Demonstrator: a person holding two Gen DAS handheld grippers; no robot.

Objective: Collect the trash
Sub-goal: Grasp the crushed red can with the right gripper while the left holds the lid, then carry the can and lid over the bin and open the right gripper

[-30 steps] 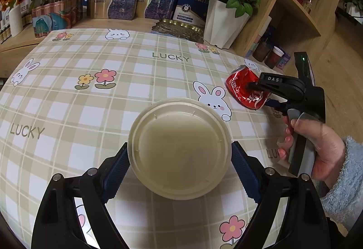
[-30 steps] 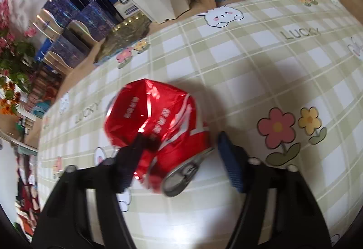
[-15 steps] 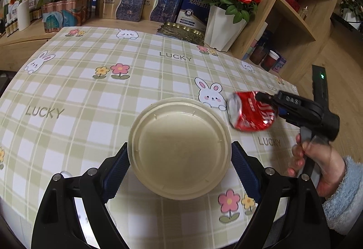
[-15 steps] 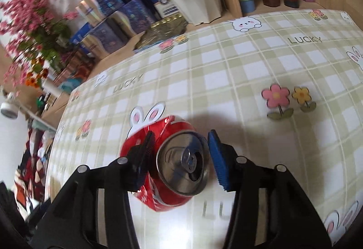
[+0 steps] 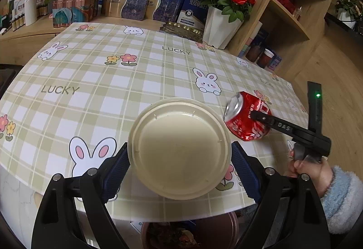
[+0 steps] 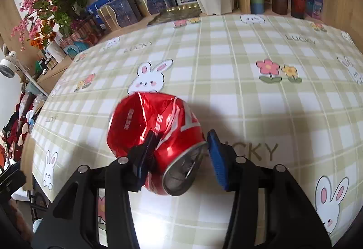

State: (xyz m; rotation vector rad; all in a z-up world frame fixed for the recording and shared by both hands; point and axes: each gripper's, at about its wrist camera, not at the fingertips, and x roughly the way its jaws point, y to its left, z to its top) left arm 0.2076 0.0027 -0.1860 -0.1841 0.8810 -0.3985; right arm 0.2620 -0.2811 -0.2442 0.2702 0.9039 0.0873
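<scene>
A round beige plastic bowl [image 5: 179, 149] is held, seen end-on, above the near edge of the checked tablecloth [image 5: 113, 81], with my left gripper [image 5: 180, 156] shut on it, blue pads against both sides. To its right a crushed red drink can [image 5: 247, 117] hangs clear of the table in my right gripper [image 5: 257, 116], which a hand [image 5: 310, 169] in a fluffy blue sleeve holds. In the right wrist view the can [image 6: 154, 122] lies tilted between the pads, its silver top towards the camera, and the right gripper [image 6: 181, 138] is shut on it.
Below the near table edge stands a reddish-brown bin [image 5: 226, 224] with rubbish inside. At the far side are gift boxes [image 5: 136, 2], a white pot of red roses [image 5: 220, 27] and a flat gold tray [image 5: 181, 29]. A wooden shelf unit [image 5: 295, 11] stands right.
Both grippers have drawn back towards the near table edge with their loads. The can has left the tablecloth and rolled in the right gripper. The bin has come into view below.
</scene>
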